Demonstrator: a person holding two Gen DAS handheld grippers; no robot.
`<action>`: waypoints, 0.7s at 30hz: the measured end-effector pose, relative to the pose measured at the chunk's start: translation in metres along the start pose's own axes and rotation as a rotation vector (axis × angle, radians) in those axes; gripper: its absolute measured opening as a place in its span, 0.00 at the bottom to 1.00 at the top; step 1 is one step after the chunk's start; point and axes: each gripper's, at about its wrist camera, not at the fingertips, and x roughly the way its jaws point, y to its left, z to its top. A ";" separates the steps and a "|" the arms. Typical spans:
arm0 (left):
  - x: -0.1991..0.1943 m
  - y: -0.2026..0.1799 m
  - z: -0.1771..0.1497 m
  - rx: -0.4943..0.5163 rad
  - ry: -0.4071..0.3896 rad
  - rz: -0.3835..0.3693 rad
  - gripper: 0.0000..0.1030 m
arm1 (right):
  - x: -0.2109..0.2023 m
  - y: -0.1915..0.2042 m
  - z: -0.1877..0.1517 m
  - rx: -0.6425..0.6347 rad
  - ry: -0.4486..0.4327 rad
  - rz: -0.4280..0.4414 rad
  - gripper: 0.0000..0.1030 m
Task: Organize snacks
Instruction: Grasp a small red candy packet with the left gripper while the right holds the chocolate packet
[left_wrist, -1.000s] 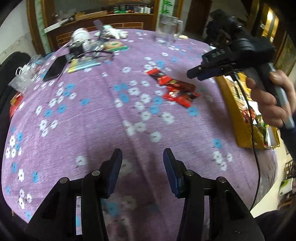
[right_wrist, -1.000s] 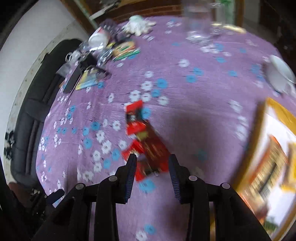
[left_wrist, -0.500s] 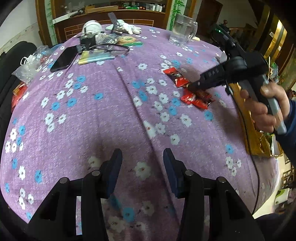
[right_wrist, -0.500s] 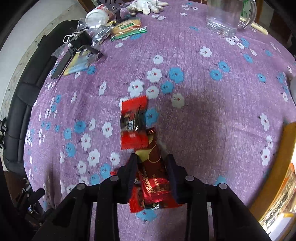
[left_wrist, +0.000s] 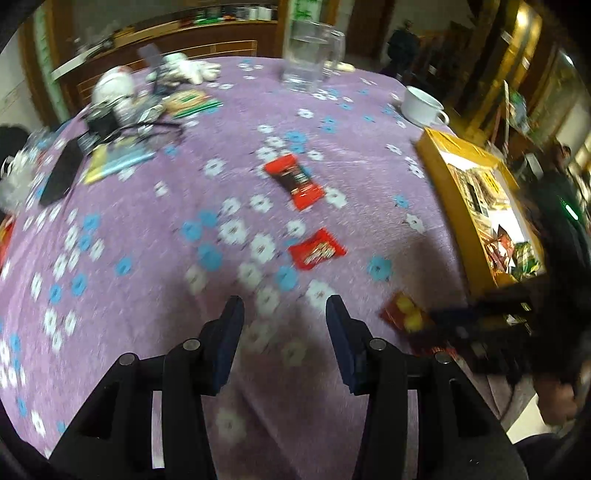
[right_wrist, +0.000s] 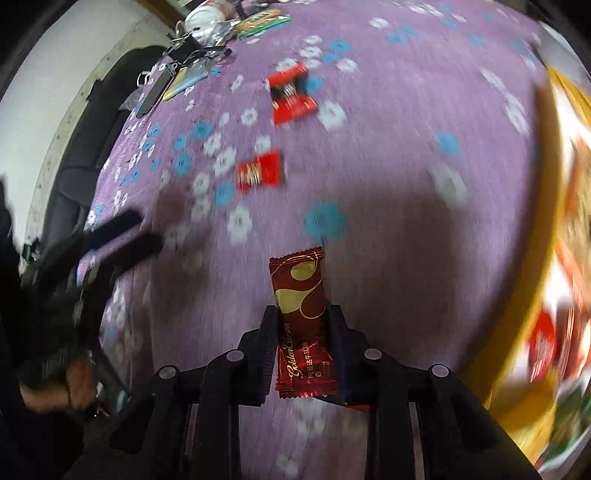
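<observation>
While its two black fingers pinch a dark red candy wrapper (right_wrist: 303, 325) by the long sides, the right gripper (right_wrist: 303, 314) points steeply down at the purple flowered tablecloth (right_wrist: 388, 258), the wrapper standing upright between the pads and clear of the cloth. Its holding hand (left_wrist: 557, 400) shows at the lower right of the left view. Apart from it, the left gripper (left_wrist: 285, 317) tilts down over bare cloth, jaws partly apart with nothing between them. Two red snack packets (left_wrist: 317, 253) (left_wrist: 295, 181) lie farther out, well apart. Along the table's right edge sits the yellow box (left_wrist: 443, 184) with snacks inside.
</observation>
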 end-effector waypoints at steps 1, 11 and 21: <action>0.006 -0.003 0.006 0.032 0.003 0.003 0.43 | -0.002 -0.003 -0.007 0.014 -0.001 0.002 0.27; 0.062 -0.023 0.041 0.333 0.097 -0.047 0.42 | -0.041 -0.007 -0.048 0.052 -0.083 -0.005 0.26; 0.064 -0.027 0.030 0.258 0.080 -0.040 0.27 | -0.062 -0.018 -0.059 0.110 -0.147 -0.002 0.26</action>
